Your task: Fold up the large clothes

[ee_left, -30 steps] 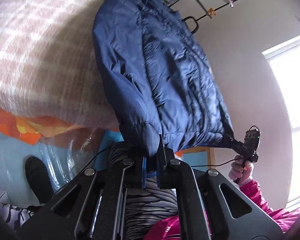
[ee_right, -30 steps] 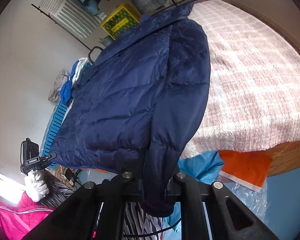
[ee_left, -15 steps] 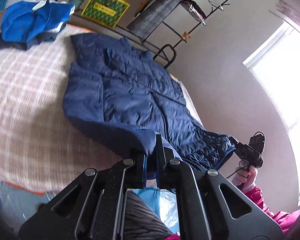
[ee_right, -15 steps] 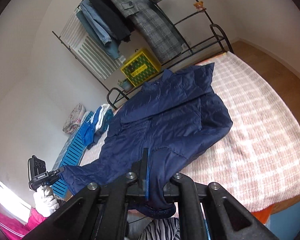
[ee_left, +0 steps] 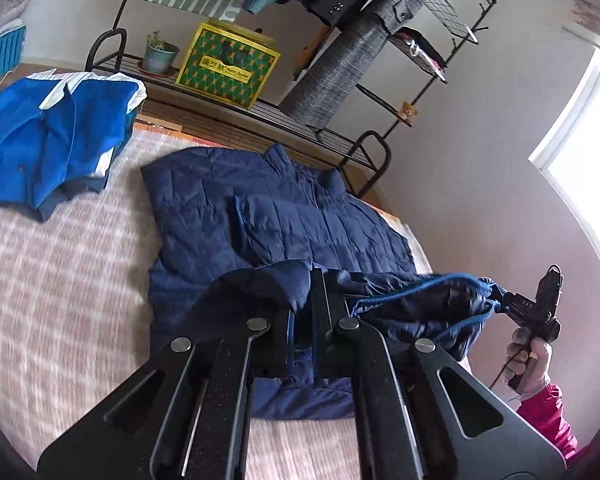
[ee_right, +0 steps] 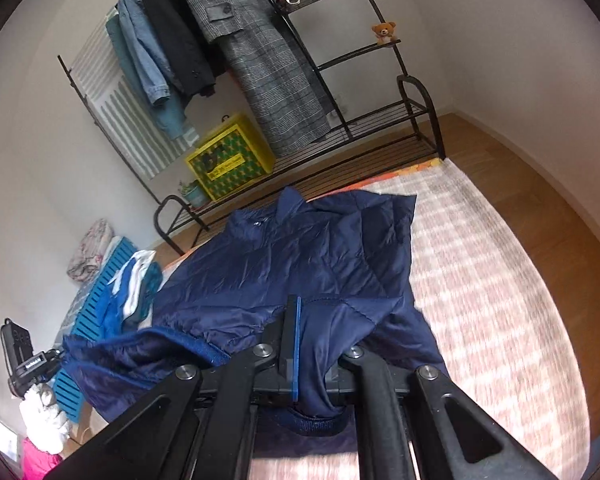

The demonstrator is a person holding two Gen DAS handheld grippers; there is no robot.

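Observation:
A navy quilted jacket [ee_left: 300,220] lies on the pink checked bed [ee_left: 60,300], collar toward the clothes rack. Its bottom hem is lifted and carried over the body. My left gripper [ee_left: 306,288] is shut on the hem at one corner. My right gripper [ee_right: 312,316] is shut on the other hem corner, which drapes over its fingers. The jacket shows in the right wrist view [ee_right: 300,248] too. The right gripper also shows at the right of the left wrist view [ee_left: 532,312], and the left gripper at the lower left of the right wrist view [ee_right: 32,364].
A folded blue and white garment [ee_left: 52,128] lies on the bed to the left of the jacket. Behind the bed stands a black clothes rack [ee_right: 340,128] with hanging coats, a yellow-green box [ee_right: 228,160] and a potted plant [ee_left: 158,54]. Wooden floor [ee_right: 520,160] lies to the right.
Both grippers rose from below the bed edge and moved forward over the bed, carrying the jacket's hem up over its body toward the collar.

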